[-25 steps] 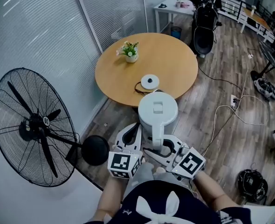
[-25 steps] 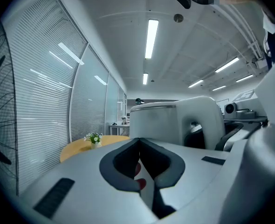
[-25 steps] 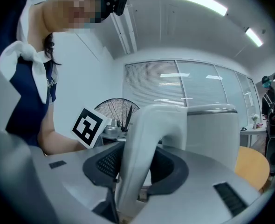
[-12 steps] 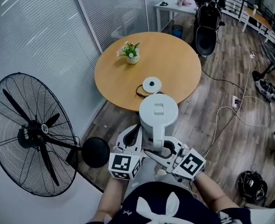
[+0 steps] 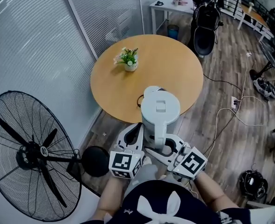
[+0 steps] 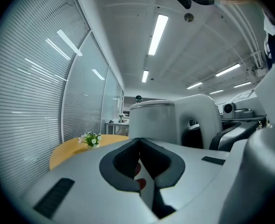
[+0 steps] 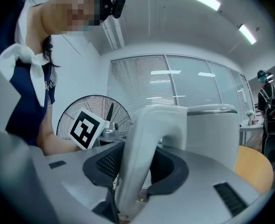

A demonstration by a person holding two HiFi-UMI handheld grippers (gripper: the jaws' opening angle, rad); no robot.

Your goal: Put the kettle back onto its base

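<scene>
The right tool (image 5: 167, 147) gripped the kettle (image 5: 160, 107) by its handle (image 5: 159, 136), holding it over the table's (image 5: 175, 62) 6 o'clock edge. The left tool (image 5: 136, 134), jaws together and empty, sat just beside the kettle at its 8 o'clock. A plant (image 5: 128, 59) stood at the table's 10 o'clock.

The kettle (image 5: 160, 110) is pale grey-white all over, lid and handle alike. The round desk (image 5: 184, 69) at the frame's centre is a warm light-orange wood tone. On it, the plant (image 5: 128, 57) has green leaves and small white flowers in a pale pot. At lower left the fan (image 5: 30, 162) is black throughout. The floor (image 5: 221, 45) is grey-brown planks. The blinds (image 5: 30, 36) at upper left are pale grey with fine horizontal slats. The left claw (image 5: 135, 133) and right claw (image 5: 164, 149) are light grey with dark grey pads. Their cubes bear black-and-white square markers.
</scene>
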